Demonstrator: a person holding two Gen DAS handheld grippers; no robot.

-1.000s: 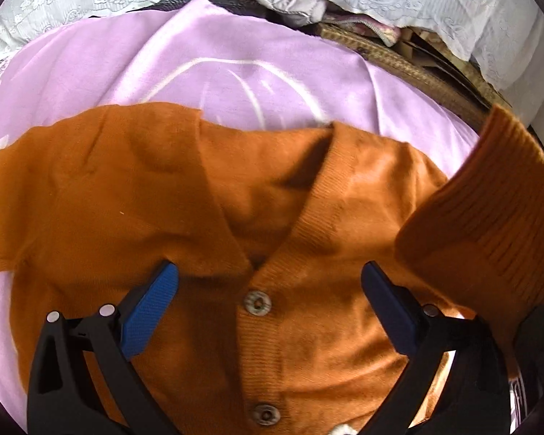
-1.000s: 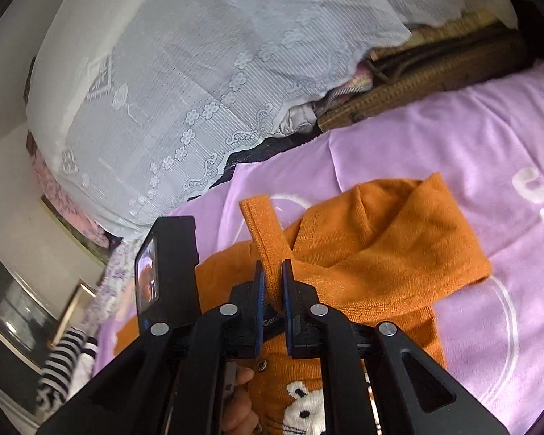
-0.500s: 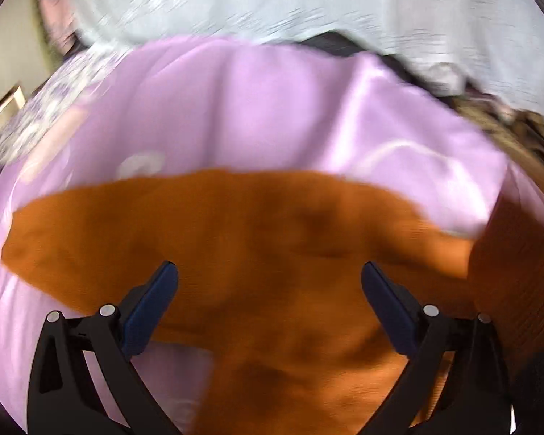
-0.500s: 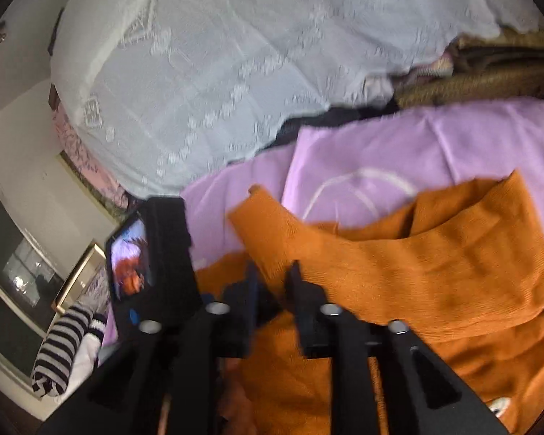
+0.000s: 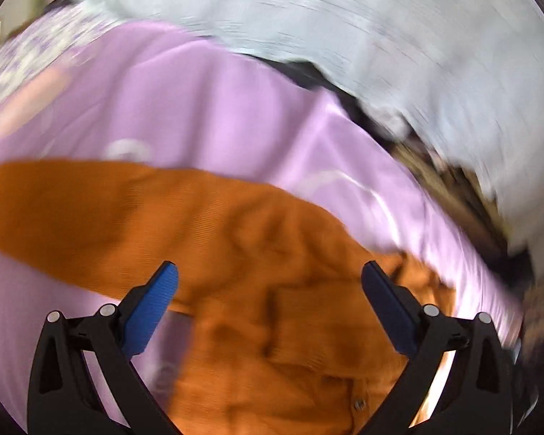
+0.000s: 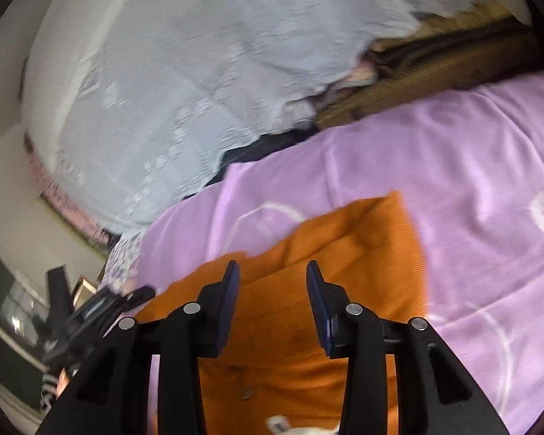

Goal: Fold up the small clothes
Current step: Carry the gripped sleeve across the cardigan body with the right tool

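Bright, even daylight; heavy motion blur in both views; fisheye edges dark, bent.

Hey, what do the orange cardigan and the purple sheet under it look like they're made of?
The orange cardigan looks like a matte knit, maybe wool or acrylic: fine ribbed lines run across its folded sleeve. The purple sheet looks like a smooth woven or jersey fabric with a slight sheen and printed white lines, though motion blur hides its weave.
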